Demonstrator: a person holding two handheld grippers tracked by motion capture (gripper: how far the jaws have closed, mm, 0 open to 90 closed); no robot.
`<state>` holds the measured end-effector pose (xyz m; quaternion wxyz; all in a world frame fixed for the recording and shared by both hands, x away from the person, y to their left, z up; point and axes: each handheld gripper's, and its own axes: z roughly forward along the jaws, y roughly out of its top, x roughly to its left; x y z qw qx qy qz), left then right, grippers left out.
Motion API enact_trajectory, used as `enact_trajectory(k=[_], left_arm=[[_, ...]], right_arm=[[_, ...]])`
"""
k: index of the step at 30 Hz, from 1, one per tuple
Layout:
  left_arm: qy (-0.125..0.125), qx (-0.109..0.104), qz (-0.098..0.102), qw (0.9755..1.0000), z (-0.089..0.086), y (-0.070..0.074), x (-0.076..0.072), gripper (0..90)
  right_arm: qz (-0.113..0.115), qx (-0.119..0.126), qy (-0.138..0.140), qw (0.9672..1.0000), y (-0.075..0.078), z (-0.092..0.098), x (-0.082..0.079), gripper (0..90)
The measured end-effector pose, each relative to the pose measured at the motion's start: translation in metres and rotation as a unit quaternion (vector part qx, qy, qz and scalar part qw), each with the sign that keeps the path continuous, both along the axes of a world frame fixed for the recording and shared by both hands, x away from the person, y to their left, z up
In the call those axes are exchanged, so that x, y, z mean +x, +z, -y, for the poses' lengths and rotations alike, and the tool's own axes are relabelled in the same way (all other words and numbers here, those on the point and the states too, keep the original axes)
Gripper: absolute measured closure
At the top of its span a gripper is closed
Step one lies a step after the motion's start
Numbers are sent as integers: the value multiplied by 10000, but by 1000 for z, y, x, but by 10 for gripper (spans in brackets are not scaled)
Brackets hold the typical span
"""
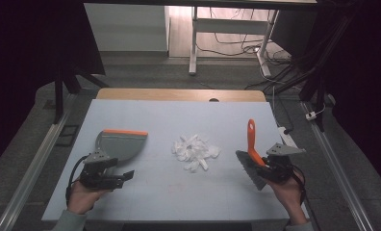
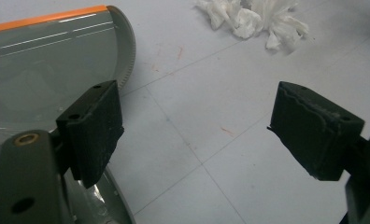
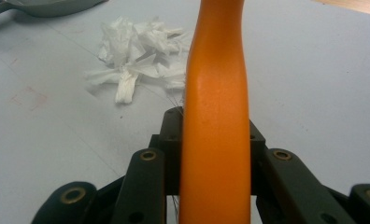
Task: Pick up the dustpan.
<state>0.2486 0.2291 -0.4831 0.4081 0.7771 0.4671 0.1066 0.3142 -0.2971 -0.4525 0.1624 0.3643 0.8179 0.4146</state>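
Pale blue-grey tabletop (image 1: 169, 192), with a heap of torn white paper scraps (image 1: 195, 151) lying near its middle — taken here as the landmark.

Left of the scraps, well apart: a grey dustpan (image 1: 119, 144) with an orange lip, flat on the tabletop, lip on the far side. Just nearer than the dustpan, the left gripper (image 1: 123, 177), held in a hand (image 1: 82, 199) entering from the bottom edge. Fingers (image 2: 92, 130) spread wide, nothing between them; bare tabletop in the gap. In the left gripper view, one finger overlapping the rear edge of the dustpan (image 2: 43, 79), contact impossible to judge; the scraps (image 2: 253, 18) at the top, off beyond the far finger.

Right of the scraps, near but not touching: a hand brush (image 1: 252, 156) with an orange handle and dark grey bristles, gripped by the right gripper (image 1: 268, 166). Handle pointing up and away, bristle head tilted down toward the near side, close to the tabletop. In the right gripper view, fingers clenched on the orange handle (image 3: 216, 116), which rises straight up the middle; scraps (image 3: 136, 60) to the left of it — dustpan (image 3: 47, 7) at the top left corner.

Beyond the tabletop's far edge: a wooden strip (image 1: 179, 94), grey floor, white table legs (image 1: 193, 43) and loose cables (image 1: 246, 45).
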Motion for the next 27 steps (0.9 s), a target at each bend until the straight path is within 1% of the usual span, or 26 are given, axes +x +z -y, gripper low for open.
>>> enact_trajectory(k=[4, 8, 10, 11, 12, 15, 17, 18, 20, 23, 25, 27], left_arm=[[-2, 49, -69, 10000, 7, 5, -2, 177], [-18, 108, -144, 9998, 13, 14, -2, 176], [-26, 231, -146, 9996, 14, 21, 0, 174], [40, 219, -128, 9997, 15, 23, 1, 176], [27, 110, -228, 9997, 17, 25, 4, 176], [-5, 146, -262, 9995, 20, 25, 6, 175], [-77, 139, -298, 9994, 22, 24, 7, 176], [-86, 210, -292, 9993, 21, 24, 9, 176], [4, 299, -309, 9991, 19, 23, 11, 176], [351, 355, -384, 9980, 12, 23, 14, 175], [477, 310, -402, 9976, 8, 24, 15, 175], [546, 241, -428, 9973, 4, 27, 16, 174]], right_arm=[[32, 56, 11, 10000, 1, 3, 0, 704], [32, 106, 30, 9999, 2, 5, 0, 704], [42, 112, 50, 9999, 2, 5, 0, 704], [41, 112, 63, 9999, 3, 5, 0, 704], [45, 110, 78, 9999, 3, 5, 0, 704], [48, 123, 68, 9999, 4, 5, -1, 704], [56, 107, 71, 9999, 5, 5, -1, 704], [76, 85, 61, 9999, 5, 4, -1, 704], [84, 65, 56, 9999, 5, 3, -1, 704], [70, 57, 75, 9999, 5, 2, -1, 704], [70, 30, 90, 9999, 4, 1, -1, 704], [64, 2, 98, 9999, 3, 0, -2, 704]])
